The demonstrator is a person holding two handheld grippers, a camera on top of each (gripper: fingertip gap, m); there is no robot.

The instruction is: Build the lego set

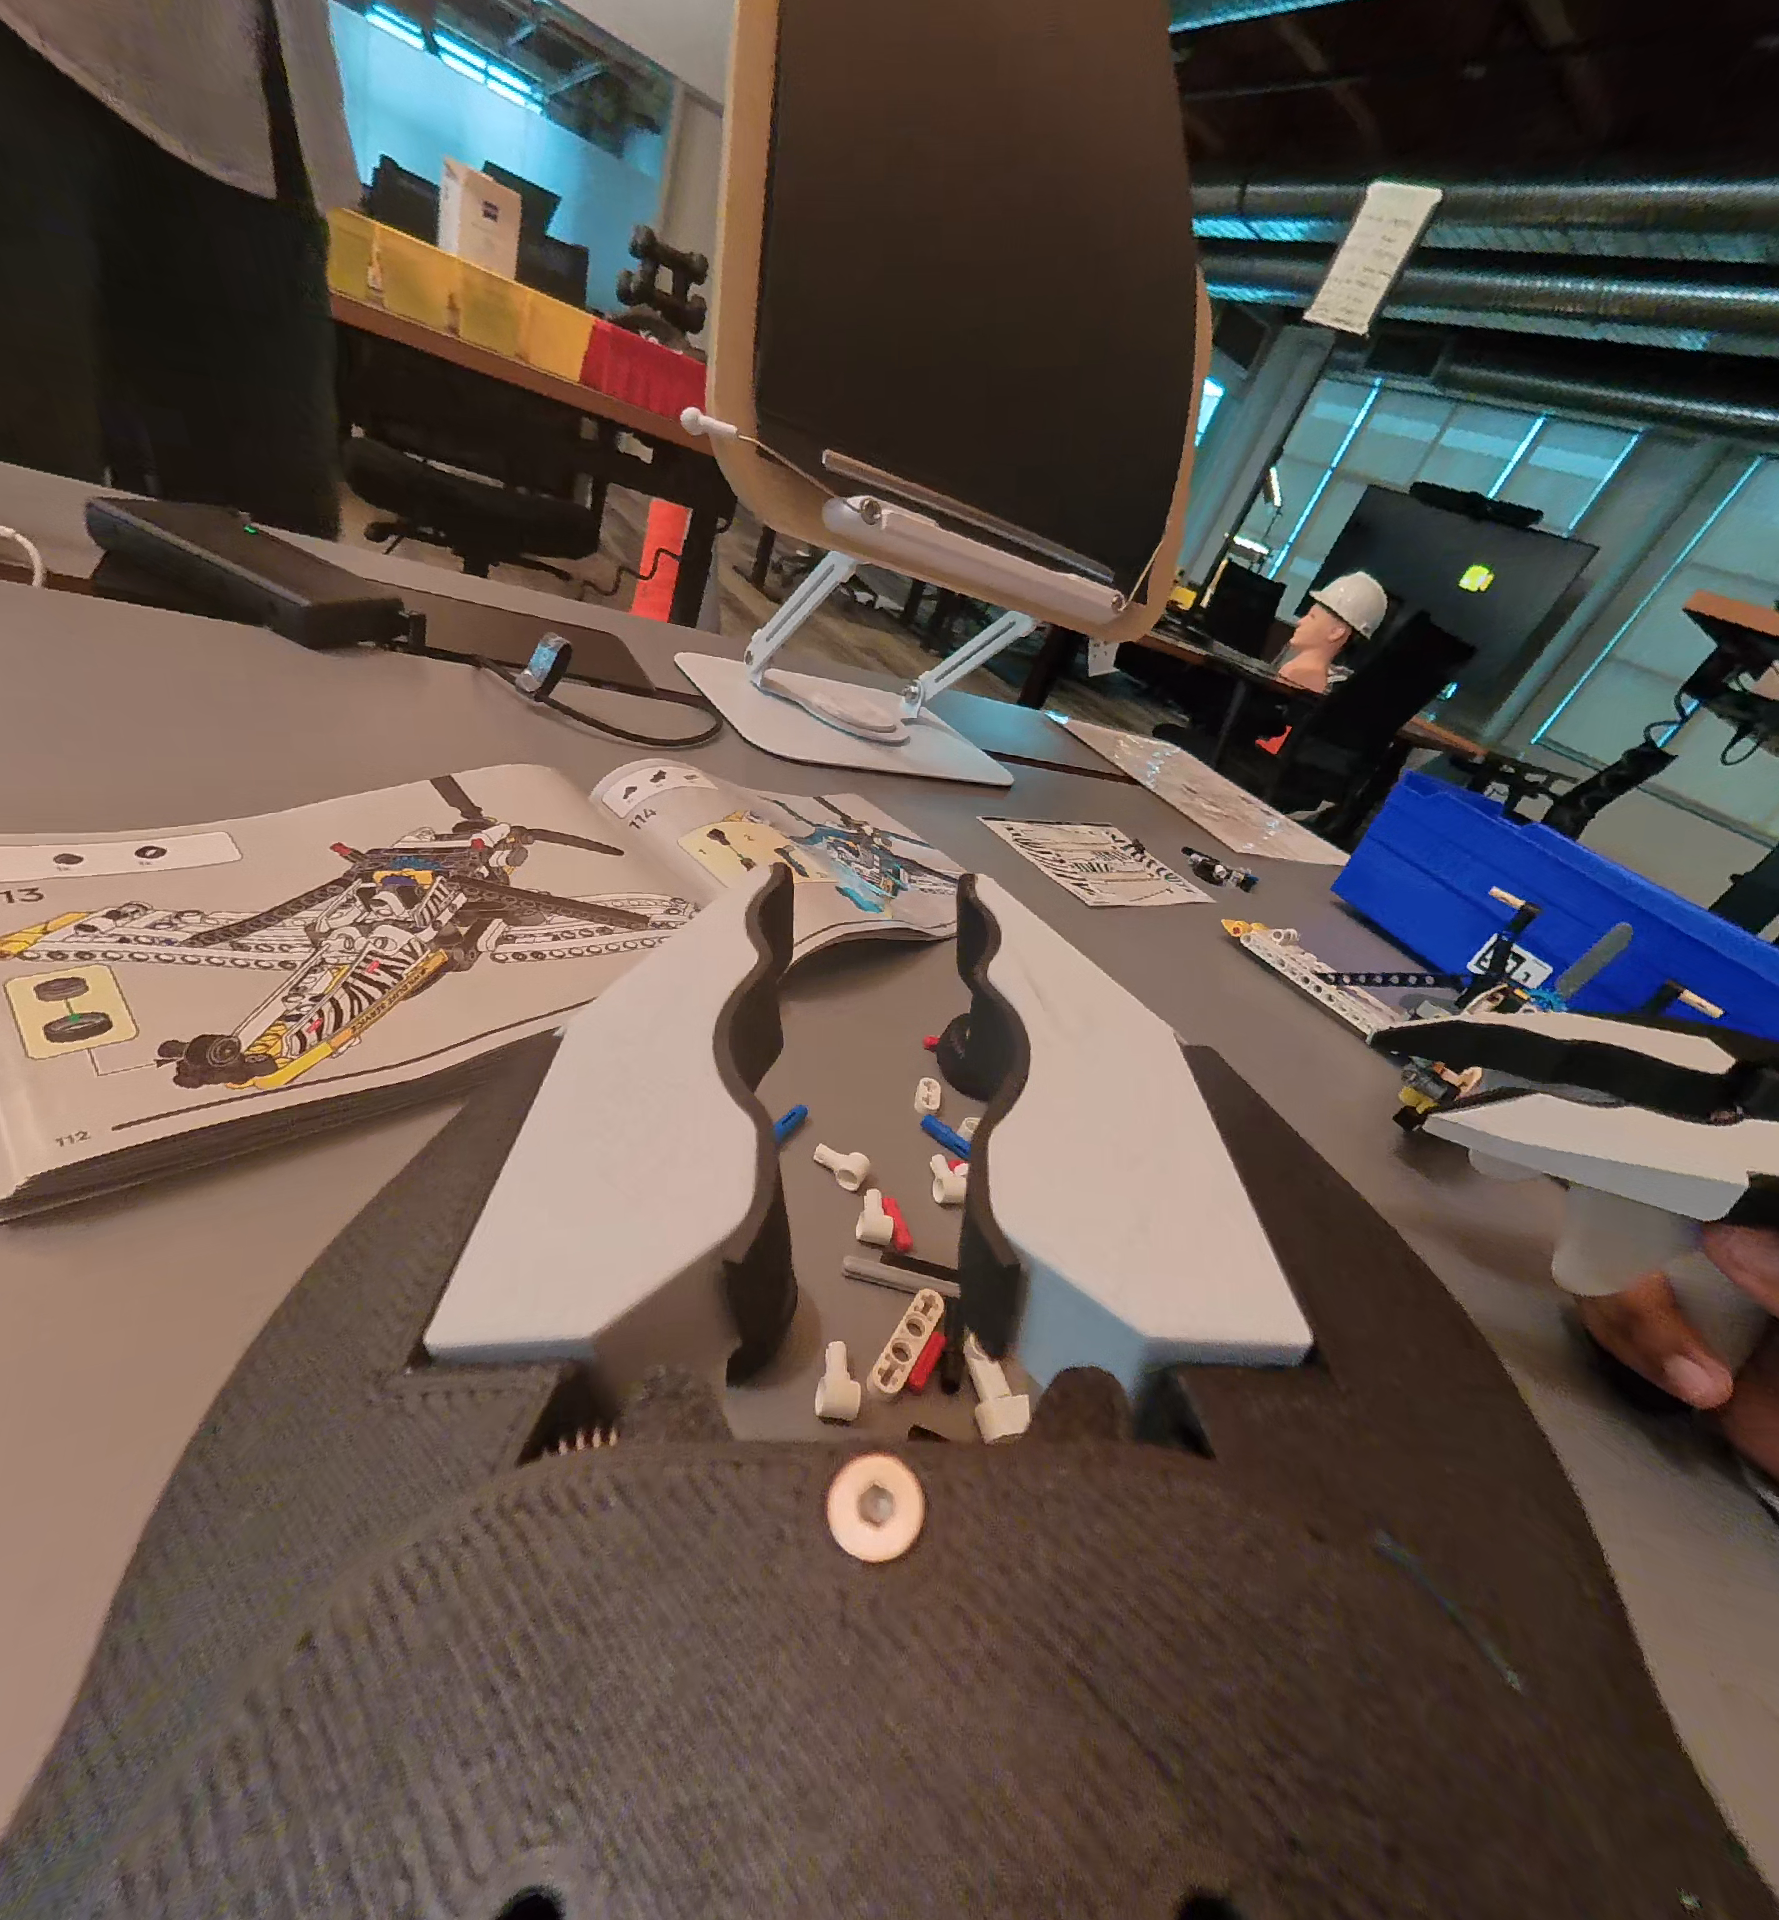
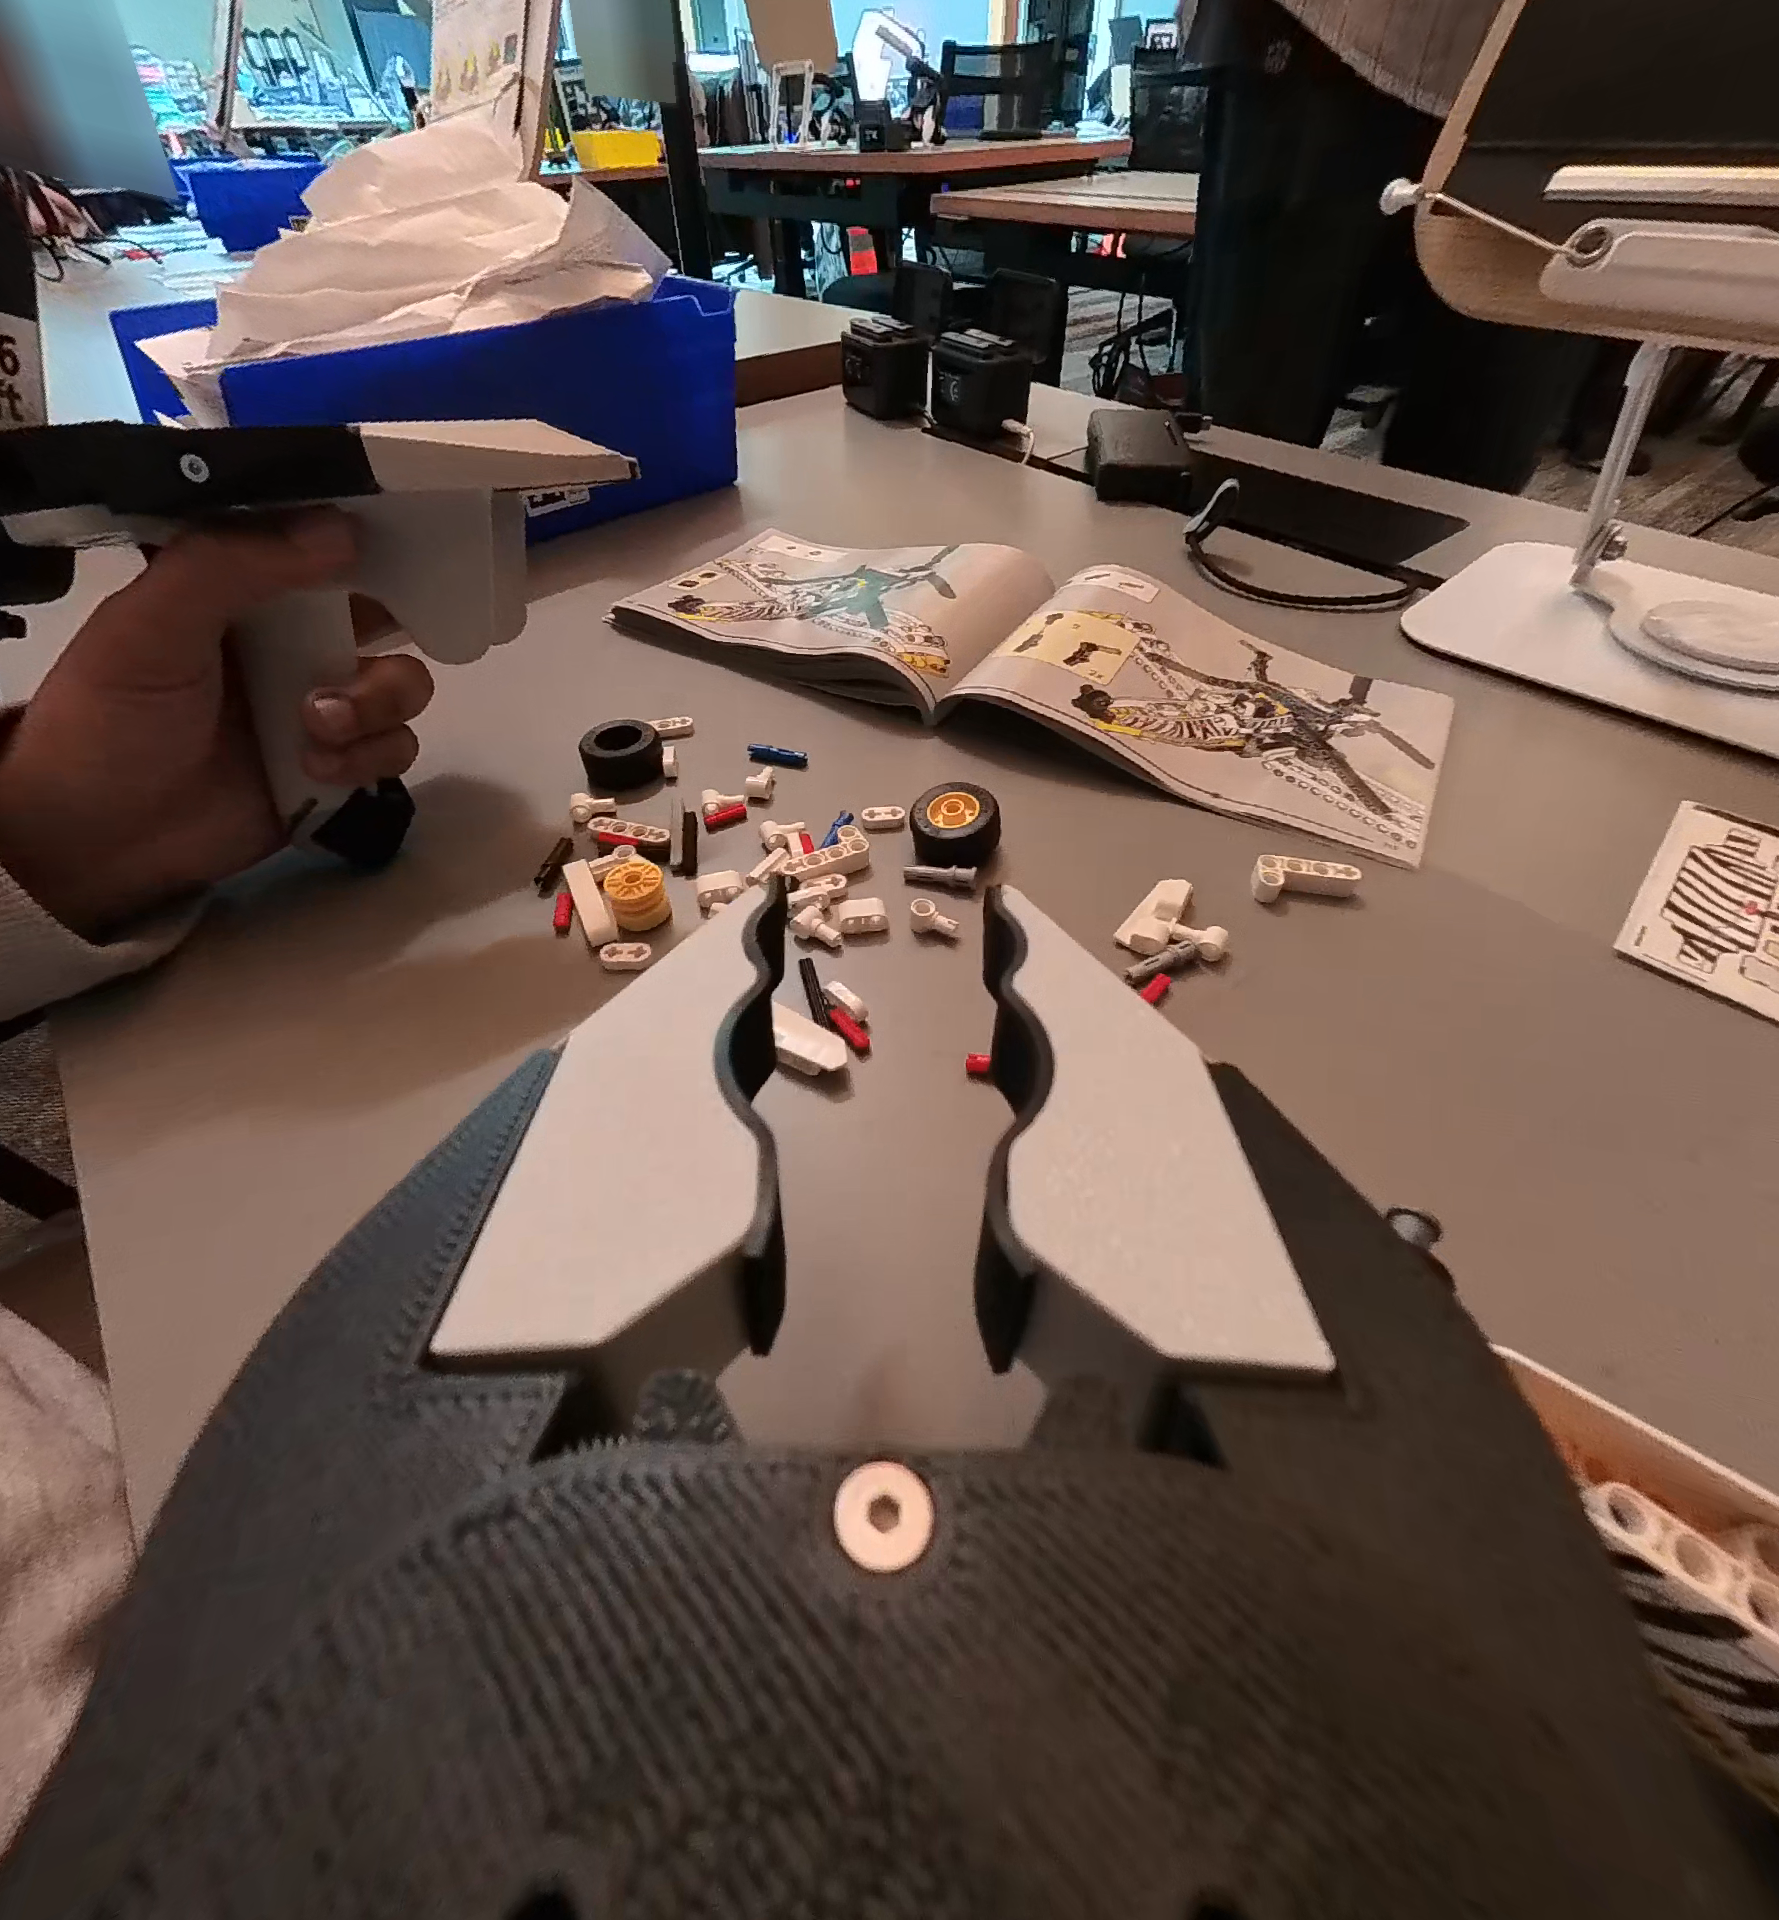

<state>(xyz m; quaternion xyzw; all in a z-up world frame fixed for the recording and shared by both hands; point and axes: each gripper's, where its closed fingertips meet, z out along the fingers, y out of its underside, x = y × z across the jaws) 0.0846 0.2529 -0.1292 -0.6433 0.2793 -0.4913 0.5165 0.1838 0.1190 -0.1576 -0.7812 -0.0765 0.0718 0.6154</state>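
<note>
Both grippers are just hanging over the grey counter (image 2: 1384,1091) right now, nothing picked up. The left gripper (image 1: 874,904) has its jaws released, spread apart over a scatter of small white, red and blue lego pieces (image 1: 885,1216), with a black tire (image 1: 968,1049) just beside the right finger. The right gripper (image 2: 885,914) is the same deal, jaws spread and empty, aimed at the main pile of loose lego parts (image 2: 760,852). In that pile there's a bare black tire (image 2: 617,753), a tire on a yellow hub (image 2: 954,821) and a loose yellow hub (image 2: 638,894). The instruction booklet (image 2: 1030,665) lies open behind the pile, a zebra-striped sticker sheet (image 2: 1747,925) off to the right. The half-built model (image 1: 1404,977) sits in front of the blue bin (image 1: 1591,914), next to the right gripper in the left wrist view. A tablet stand (image 1: 864,717) sits at the back of the counter.
</note>
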